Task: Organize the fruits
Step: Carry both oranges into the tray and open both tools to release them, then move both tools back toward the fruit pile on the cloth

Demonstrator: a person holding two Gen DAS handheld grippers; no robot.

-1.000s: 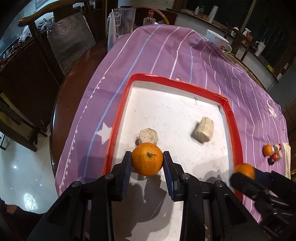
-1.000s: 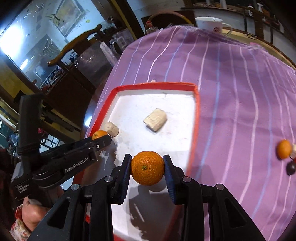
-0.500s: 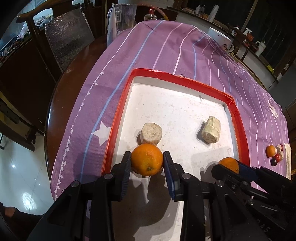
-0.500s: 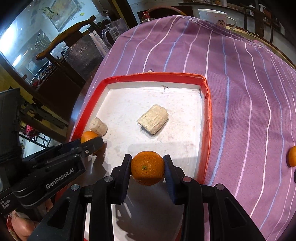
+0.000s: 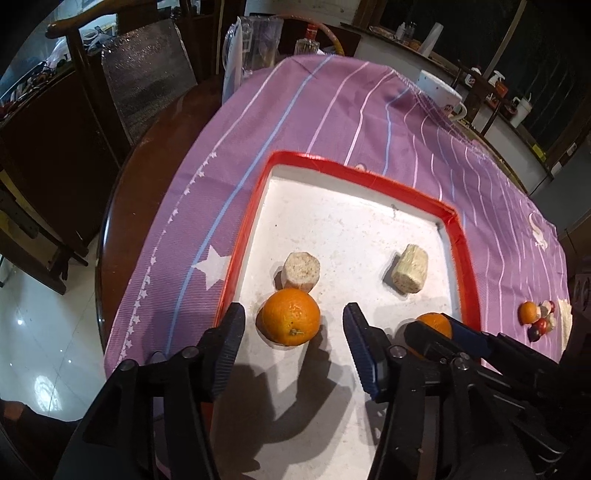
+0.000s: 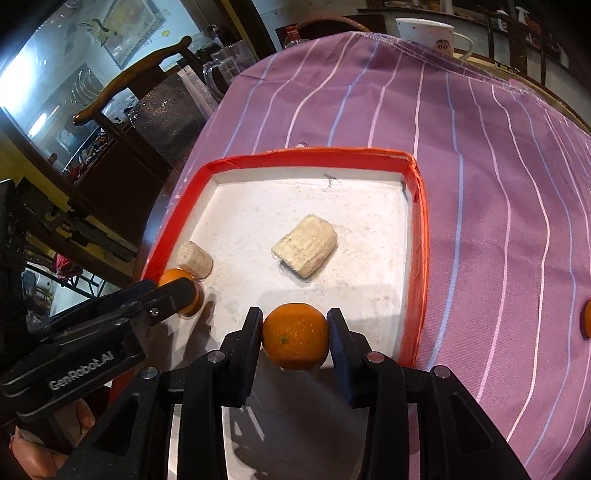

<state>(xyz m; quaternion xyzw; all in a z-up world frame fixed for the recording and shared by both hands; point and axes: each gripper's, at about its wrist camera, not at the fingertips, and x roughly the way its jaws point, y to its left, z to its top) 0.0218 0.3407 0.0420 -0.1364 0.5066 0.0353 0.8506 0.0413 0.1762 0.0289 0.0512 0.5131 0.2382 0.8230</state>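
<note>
A white tray with a red rim (image 5: pixel 458 229) (image 6: pixel 421 229) lies on the purple striped cloth. My left gripper (image 5: pixel 293 330) is open around an orange (image 5: pixel 289 316) that rests on the tray floor, touching a pale cut cylinder (image 5: pixel 301 269). My right gripper (image 6: pixel 295 334) is shut on a second orange (image 6: pixel 295 336), held low over the tray's near right part; it also shows in the left wrist view (image 5: pixel 434 323). A second pale chunk (image 5: pixel 410 268) (image 6: pixel 306 251) lies mid-tray.
A small orange (image 5: pixel 528 312) and several small dark and red fruits (image 5: pixel 541 325) lie on the cloth right of the tray. A white mug (image 6: pixel 424 29), a glass jug (image 5: pixel 255 40) and a wooden chair (image 5: pixel 144 77) stand at the far side.
My left gripper has opened and let its orange down onto the tray beside the cut cylinder. My right gripper has carried its orange further over the tray and lower.
</note>
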